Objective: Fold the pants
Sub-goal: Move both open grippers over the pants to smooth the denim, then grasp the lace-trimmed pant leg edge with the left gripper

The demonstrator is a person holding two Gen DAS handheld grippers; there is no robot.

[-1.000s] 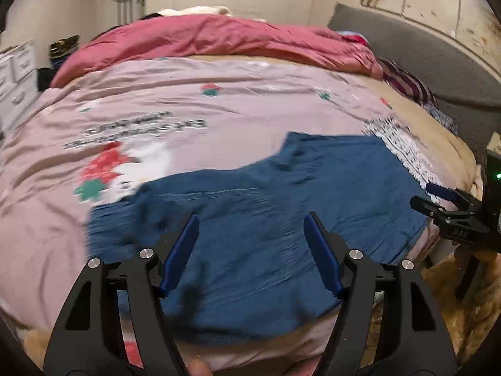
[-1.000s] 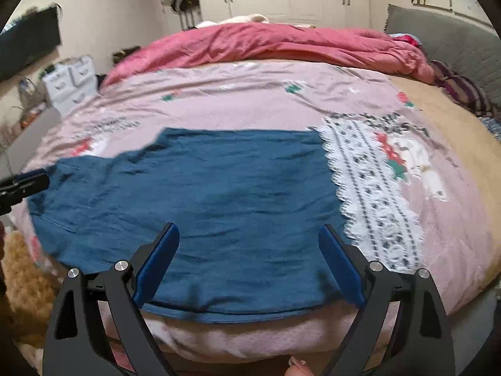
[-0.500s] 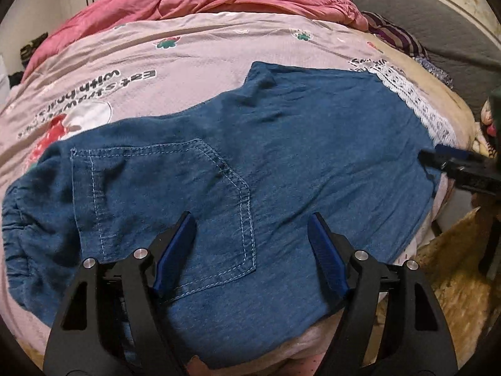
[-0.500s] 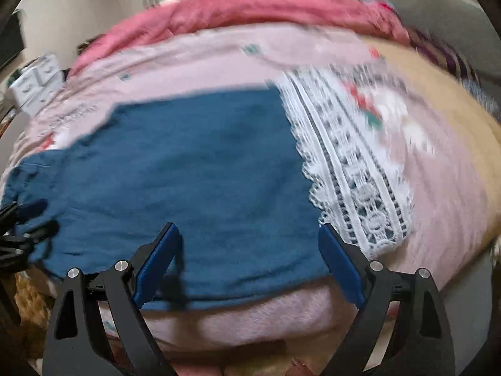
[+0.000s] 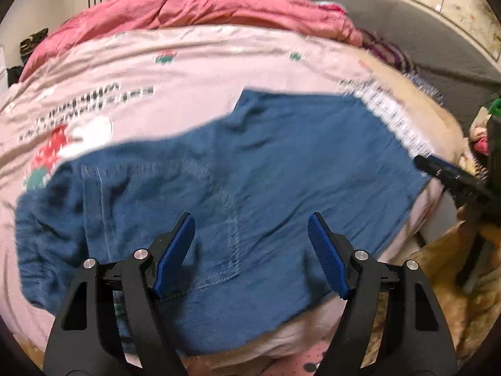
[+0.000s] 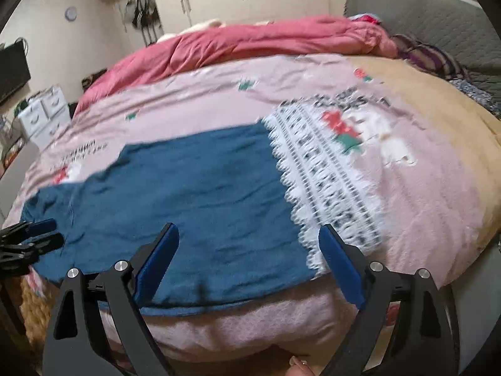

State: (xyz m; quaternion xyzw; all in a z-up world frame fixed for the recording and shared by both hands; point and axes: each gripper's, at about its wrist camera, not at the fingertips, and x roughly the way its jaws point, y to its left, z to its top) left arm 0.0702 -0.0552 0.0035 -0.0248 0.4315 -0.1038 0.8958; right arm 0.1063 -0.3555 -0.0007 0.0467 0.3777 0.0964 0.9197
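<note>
In your left wrist view, the pants (image 5: 238, 188) lie spread flat across the middle of the frame on the pink bedspread (image 5: 194, 62). Their gathered waist end sits at the far left, a stitched back pocket (image 5: 175, 206) shows left of centre, and the leg end runs out to the right edge of the bed. Your left gripper (image 5: 250, 250) hangs over the near edge of the pants at the bottom centre, its blue pads spread wide with nothing between them. At the right edge of that frame your right gripper (image 5: 451, 178) reaches in near the leg end of the pants; from here you cannot tell how its jaws stand.

In your right wrist view, the left gripper (image 6: 34, 238) shows at the far left by the waist end. The pants (image 6: 188, 206) fill the left and centre, and their leg end meets a white lace band (image 6: 319, 188) right of centre. Your right gripper (image 6: 249, 263) hovers at the bottom centre over the near hem, jaws wide apart and empty. A rumpled red quilt (image 6: 250, 44) lies along the top of the frame.
</note>
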